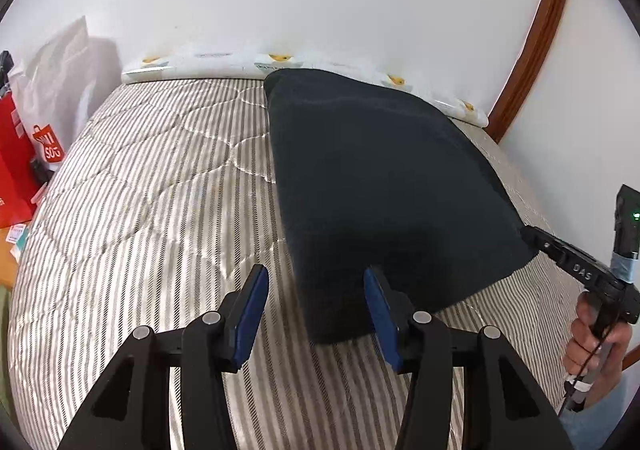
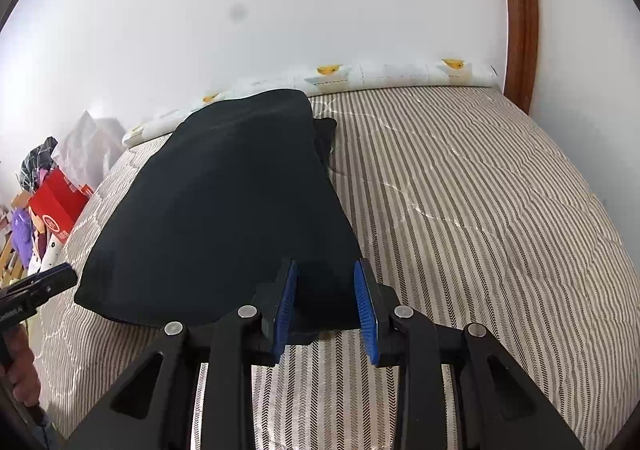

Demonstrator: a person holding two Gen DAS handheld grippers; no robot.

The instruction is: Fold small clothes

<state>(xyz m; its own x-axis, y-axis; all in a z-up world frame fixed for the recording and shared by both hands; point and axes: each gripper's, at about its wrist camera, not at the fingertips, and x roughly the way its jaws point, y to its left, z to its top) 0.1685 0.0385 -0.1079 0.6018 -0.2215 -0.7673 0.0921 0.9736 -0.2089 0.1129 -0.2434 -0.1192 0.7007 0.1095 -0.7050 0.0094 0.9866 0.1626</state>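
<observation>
Fold looks laid: dark navy folded cloth garment [image 1: 384,186] flat on the striped quilted bed [image 1: 160,190], left claw [image 1: 316,314] and right claw [image 2: 326,302] both released over its near edge. Next probably another fold.

place: home bedroom | cues: striped quilted mattress [image 2: 480,190]; duck-print pillow [image 2: 400,72]; wooden doorframe [image 2: 520,10]

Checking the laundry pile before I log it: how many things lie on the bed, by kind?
Dark garment: 1
Duck-print white bedding roll along the wall: 1
Total: 2
Both lie on the striped quilt; a second dark piece may peek out behind the garment, unclear.
</observation>
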